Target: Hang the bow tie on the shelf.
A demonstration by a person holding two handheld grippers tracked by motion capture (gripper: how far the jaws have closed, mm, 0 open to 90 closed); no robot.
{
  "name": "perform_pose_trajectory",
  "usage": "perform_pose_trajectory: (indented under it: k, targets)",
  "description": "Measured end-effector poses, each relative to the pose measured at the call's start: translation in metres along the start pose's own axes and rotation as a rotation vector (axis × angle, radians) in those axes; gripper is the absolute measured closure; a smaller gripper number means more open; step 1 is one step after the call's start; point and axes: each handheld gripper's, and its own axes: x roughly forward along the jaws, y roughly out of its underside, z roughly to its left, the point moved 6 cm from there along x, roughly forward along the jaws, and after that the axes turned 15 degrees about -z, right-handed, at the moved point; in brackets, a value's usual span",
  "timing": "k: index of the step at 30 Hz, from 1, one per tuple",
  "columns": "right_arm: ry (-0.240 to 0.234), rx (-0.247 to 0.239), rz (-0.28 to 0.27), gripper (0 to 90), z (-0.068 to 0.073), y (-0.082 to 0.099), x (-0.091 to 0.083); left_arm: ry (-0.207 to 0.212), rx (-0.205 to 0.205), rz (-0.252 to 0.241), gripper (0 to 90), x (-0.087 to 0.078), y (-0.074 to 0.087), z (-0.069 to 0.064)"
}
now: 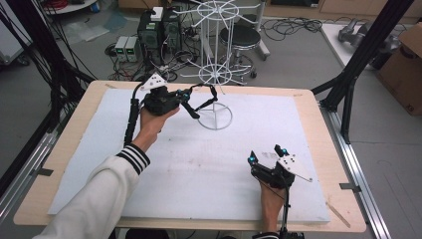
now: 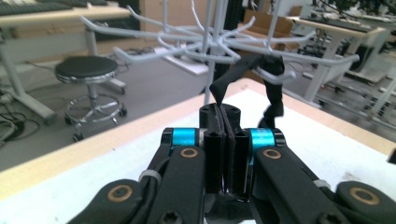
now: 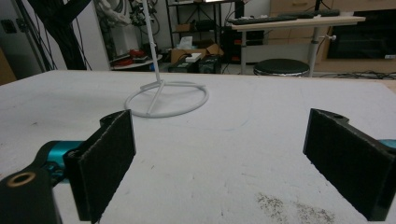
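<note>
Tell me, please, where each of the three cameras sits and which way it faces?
High view: above the person's side, looking forward and down on the table; forearms and both grippers show.
Left gripper view: rides the left gripper, facing the white rack; jaws clamp a black strap.
Right gripper view: rides the right gripper, low over the table, jaws wide apart.
Shared: the rack's ring base appears in the high and right gripper views.

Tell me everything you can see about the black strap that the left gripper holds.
The black strap is a thin, flat band, apparently of soft fabric or elastic. It looks like a closed loop. One end is pinched between the shut jaws of the left gripper, where it folds into a small peak. The far part is draped over a lower hook of the white wire rack and hangs down from it. In the high view the strap stretches from the gripper towards the rack's pole, above the table, not touching it.
</note>
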Motion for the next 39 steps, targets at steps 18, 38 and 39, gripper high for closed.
perform_pose_trajectory:
  k: [18, 38, 39]
  targets:
    - [-0.009, 0.004, -0.028, 8.1, 0.0, -0.001, -0.003, 0.046, -0.035, 0.032, 16.2, -0.038, 0.014, -0.002]
    - [-0.014, 0.005, -0.027, 8.1, 0.001, -0.001, -0.002, 0.036, 0.211, -0.157, 13.2, -0.199, 0.062, -0.002]
    - [-0.015, 0.005, -0.024, 8.1, 0.001, -0.001, -0.003, 0.033, 0.203, -0.164, 13.2, -0.204, 0.067, 0.0]
